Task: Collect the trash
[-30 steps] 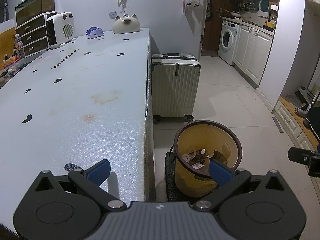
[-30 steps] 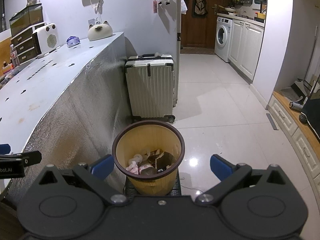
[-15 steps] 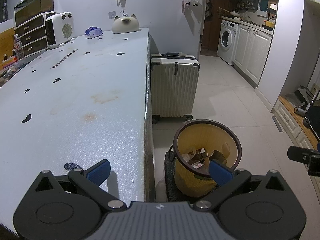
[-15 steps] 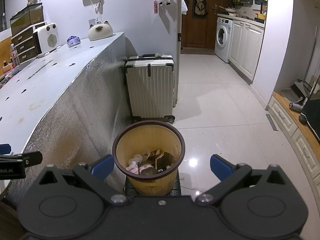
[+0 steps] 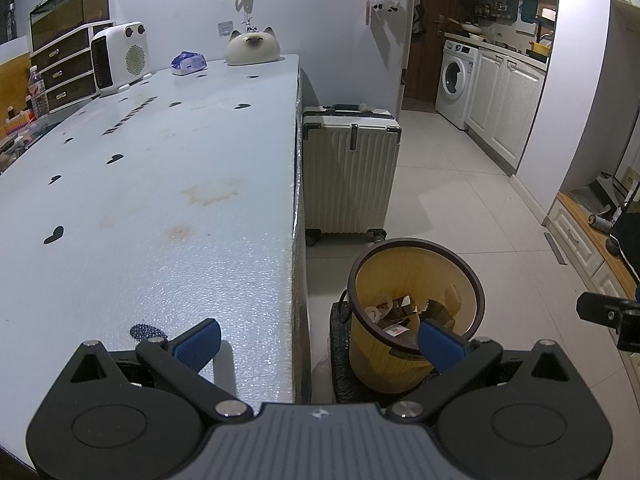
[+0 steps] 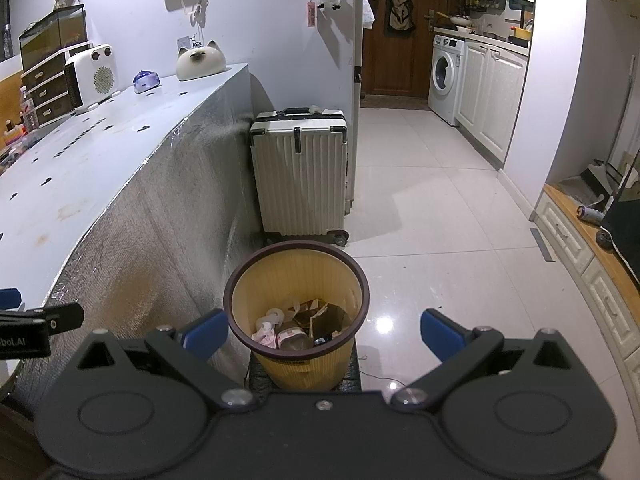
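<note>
A yellow waste bin with a dark rim (image 5: 416,280) (image 6: 296,280) stands on the floor beside the table and holds several pieces of trash (image 6: 296,328). My left gripper (image 5: 320,344) is open and empty, its left finger over the table's near right corner and its right finger over the bin. My right gripper (image 6: 324,330) is open and empty, held just above and in front of the bin. The right gripper also shows at the right edge of the left wrist view (image 5: 612,316).
A long pale table (image 5: 160,184) with foil-covered side (image 6: 152,240) runs to the left. A white heater (image 5: 120,56), a tissue pack (image 5: 188,63) and a cat-shaped holder (image 5: 252,46) stand at its far end. A white suitcase (image 6: 300,176) stands behind the bin.
The left wrist view has shifted slightly; the bin sits a touch lower and closer. Both grippers stay open and empty.
</note>
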`<state>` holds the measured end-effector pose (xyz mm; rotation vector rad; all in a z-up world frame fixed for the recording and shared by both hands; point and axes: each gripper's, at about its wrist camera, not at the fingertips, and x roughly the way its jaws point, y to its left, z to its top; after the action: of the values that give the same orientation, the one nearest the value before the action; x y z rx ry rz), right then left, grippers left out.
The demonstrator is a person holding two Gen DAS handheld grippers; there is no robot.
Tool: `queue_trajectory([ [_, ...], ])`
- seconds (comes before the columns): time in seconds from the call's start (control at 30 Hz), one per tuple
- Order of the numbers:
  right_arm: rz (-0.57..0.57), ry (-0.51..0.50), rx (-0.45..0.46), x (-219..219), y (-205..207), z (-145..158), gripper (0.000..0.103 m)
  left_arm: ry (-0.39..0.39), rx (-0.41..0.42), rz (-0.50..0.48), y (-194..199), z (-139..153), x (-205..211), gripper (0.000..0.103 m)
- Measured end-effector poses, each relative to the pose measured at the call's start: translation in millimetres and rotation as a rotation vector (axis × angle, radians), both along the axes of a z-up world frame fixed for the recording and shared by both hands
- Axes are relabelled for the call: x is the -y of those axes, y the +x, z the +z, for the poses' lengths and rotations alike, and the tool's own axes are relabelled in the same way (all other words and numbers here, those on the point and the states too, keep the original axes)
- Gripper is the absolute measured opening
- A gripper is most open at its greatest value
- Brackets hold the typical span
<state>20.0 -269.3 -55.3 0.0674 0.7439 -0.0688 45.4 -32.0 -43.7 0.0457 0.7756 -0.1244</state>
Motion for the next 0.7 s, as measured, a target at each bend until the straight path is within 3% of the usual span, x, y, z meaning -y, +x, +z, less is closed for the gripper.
queue_trajectory([
  [0.7,0.001,-0.003,0.0,1.3,-0.6,0.4,0.103,0.001,-0.001,0.003,0.3,-1.5,-1.8,0.103],
])
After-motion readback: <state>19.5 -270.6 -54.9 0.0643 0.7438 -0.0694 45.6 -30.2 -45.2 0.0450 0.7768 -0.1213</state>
